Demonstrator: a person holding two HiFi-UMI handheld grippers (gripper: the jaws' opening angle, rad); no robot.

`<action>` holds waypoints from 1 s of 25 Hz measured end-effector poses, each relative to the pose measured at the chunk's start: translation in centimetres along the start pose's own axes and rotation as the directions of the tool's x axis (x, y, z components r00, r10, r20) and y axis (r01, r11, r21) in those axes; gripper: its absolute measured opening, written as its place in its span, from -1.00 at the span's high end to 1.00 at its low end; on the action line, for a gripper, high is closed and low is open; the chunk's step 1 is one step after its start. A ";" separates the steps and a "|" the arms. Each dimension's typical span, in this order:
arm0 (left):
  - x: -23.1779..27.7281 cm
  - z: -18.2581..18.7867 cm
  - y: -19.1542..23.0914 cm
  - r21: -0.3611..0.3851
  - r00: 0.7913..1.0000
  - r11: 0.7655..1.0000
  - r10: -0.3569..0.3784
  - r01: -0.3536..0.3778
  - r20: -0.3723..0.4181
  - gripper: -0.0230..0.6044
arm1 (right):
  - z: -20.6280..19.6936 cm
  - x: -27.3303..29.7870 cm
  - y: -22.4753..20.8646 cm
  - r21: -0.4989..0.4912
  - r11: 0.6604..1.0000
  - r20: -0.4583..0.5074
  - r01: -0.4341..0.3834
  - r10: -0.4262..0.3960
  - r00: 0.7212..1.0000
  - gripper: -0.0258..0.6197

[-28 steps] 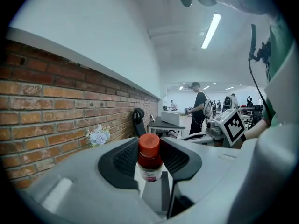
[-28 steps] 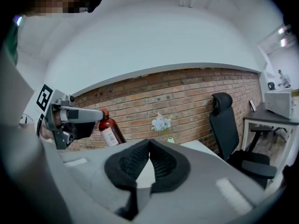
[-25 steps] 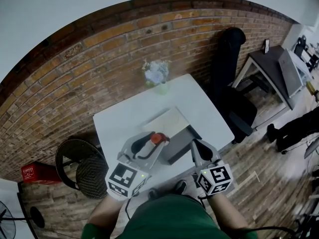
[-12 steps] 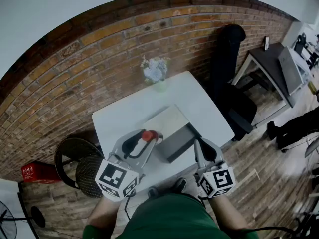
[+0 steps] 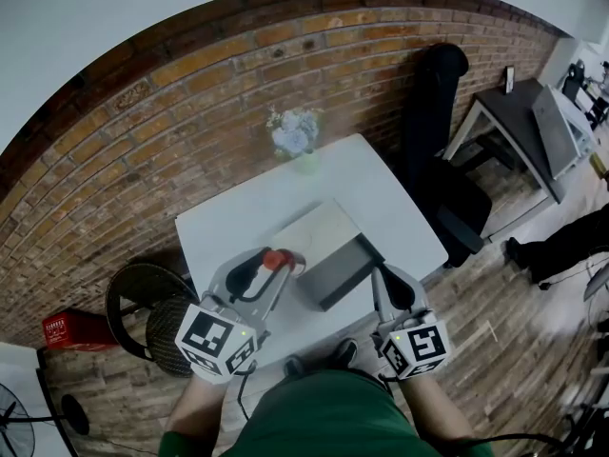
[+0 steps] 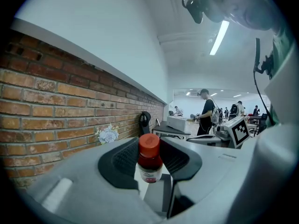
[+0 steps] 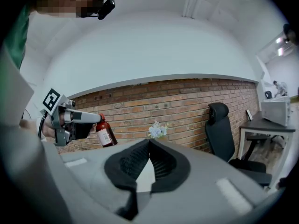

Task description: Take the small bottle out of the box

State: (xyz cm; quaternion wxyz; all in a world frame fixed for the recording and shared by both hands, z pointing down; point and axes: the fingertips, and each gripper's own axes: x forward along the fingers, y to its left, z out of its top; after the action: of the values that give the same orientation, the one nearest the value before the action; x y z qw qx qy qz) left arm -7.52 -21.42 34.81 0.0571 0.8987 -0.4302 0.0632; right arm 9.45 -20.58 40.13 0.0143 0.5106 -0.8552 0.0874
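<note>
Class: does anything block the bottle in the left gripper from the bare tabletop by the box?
Nothing visible does. The left gripper holds the small bottle in the air, clear of the box, beside bare table.

White bench (image 5: 400,208) stands against brick wall (image 5: 190,112). Vase of pale flowers (image 5: 295,136) sits at the bench's wall-side edge. Black office chair (image 5: 440,160) stands just beside the bench. Red crate (image 5: 71,329) rests on wooden floor (image 5: 495,293).

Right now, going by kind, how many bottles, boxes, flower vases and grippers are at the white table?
small bottle: 1
box: 1
vase of flowers: 1
grippers: 2 (left gripper, shut on the small bottle; right gripper, empty)
Total: 5
</note>
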 end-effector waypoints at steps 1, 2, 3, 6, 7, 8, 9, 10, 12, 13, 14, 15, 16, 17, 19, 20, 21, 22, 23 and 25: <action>0.0 0.0 0.0 0.000 1.000 1.000 0.002 -0.002 -0.004 0.46 | 0.0 0.0 -0.1 0.000 1.000 -0.002 0.000 0.000 1.000 0.91; 0.1 0.0 0.0 0.000 1.000 1.000 0.004 -0.004 -0.008 0.46 | -0.1 0.0 -0.1 0.001 1.000 -0.003 0.001 -0.001 1.000 0.91; 0.2 0.0 0.0 0.000 1.000 1.000 0.004 -0.004 -0.011 0.46 | -0.1 0.0 -0.2 0.003 1.000 -0.005 0.001 0.000 1.000 0.91; 0.4 -0.1 -0.2 0.003 1.000 1.000 -0.002 0.002 -0.011 0.46 | -0.1 0.0 -0.3 0.008 1.000 -0.006 0.001 -0.001 1.000 0.91; 0.5 -0.2 -0.2 0.003 1.000 1.000 -0.003 0.003 -0.011 0.46 | -0.1 0.0 -0.4 0.009 1.000 -0.005 0.001 -0.001 1.000 0.91; 0.5 -0.3 -0.2 0.003 1.000 1.000 -0.003 0.003 -0.011 0.46 | -0.2 0.0 -0.4 0.008 1.000 -0.006 0.001 -0.001 1.000 0.91; 0.5 -0.3 -0.1 0.003 1.000 1.000 -0.002 0.002 -0.012 0.46 | -0.2 0.0 -0.4 0.008 1.000 -0.006 0.001 -0.001 1.000 0.91; 0.5 -0.3 -0.1 0.002 1.000 1.000 -0.001 0.001 -0.013 0.46 | -0.2 0.0 -0.4 0.009 1.000 -0.007 0.001 -0.001 1.000 0.91; 0.5 -0.3 0.1 0.000 1.000 1.000 0.002 -0.002 -0.017 0.46 | -0.3 0.0 -0.4 0.010 1.000 -0.008 0.001 -0.001 1.000 0.91; 0.5 -0.4 0.1 -0.001 1.000 1.000 0.002 -0.002 -0.018 0.46 | -0.3 0.1 -0.4 0.011 1.000 -0.008 0.001 0.000 1.000 0.91; 0.5 -0.5 0.2 -0.001 1.000 1.000 0.003 -0.003 -0.020 0.46 | -0.3 0.1 -0.5 0.012 1.000 -0.008 0.001 0.000 1.000 0.91; 0.6 -0.6 0.2 -0.002 1.000 1.000 0.004 -0.004 -0.022 0.46 | -0.3 0.1 -0.5 0.014 1.000 -0.008 0.001 -0.001 1.000 0.91; 0.6 -0.6 0.3 -0.003 1.000 1.000 0.004 -0.005 -0.024 0.46 | -0.2 0.1 -0.5 0.017 1.000 -0.008 0.001 -0.001 1.000 0.91; 0.6 -0.6 0.3 -0.004 1.000 1.000 0.005 -0.005 -0.026 0.46 | -0.2 0.1 -0.5 0.019 1.000 -0.006 0.002 -0.002 1.000 0.91; 0.6 -0.6 0.4 -0.003 1.000 1.000 0.005 -0.006 -0.026 0.46 | -0.1 0.2 -0.5 0.022 1.000 -0.004 0.001 -0.001 1.000 0.91; 0.6 -0.7 0.4 -0.003 1.000 1.000 0.005 -0.005 -0.026 0.46 | -0.2 0.2 -0.4 0.023 1.000 -0.003 0.000 0.000 1.000 0.91; 0.5 -0.7 0.4 -0.003 1.000 1.000 0.005 -0.005 -0.026 0.46 | -0.3 0.2 -0.4 0.024 1.000 -0.005 -0.002 0.002 1.000 0.91; 0.5 -0.8 0.4 -0.002 1.000 1.000 0.004 -0.004 -0.027 0.46 | -0.5 0.2 -0.3 0.026 1.000 -0.007 -0.003 0.003 1.000 0.91; 0.4 -0.9 0.4 -0.002 1.000 1.000 0.004 -0.004 -0.029 0.46 | -0.6 0.2 -0.2 0.028 1.000 -0.010 -0.004 0.004 1.000 0.91; 0.4 -0.9 0.3 -0.002 1.000 1.000 0.004 -0.004 -0.031 0.46 | -0.7 0.1 -0.2 0.031 1.000 -0.013 -0.006 0.006 1.000 0.91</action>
State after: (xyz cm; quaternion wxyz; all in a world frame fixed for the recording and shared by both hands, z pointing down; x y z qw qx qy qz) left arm -7.57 -21.83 35.75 0.0643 0.8967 -0.4311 0.0768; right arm 9.53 -20.69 40.88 0.0116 0.5077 -0.8552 0.1039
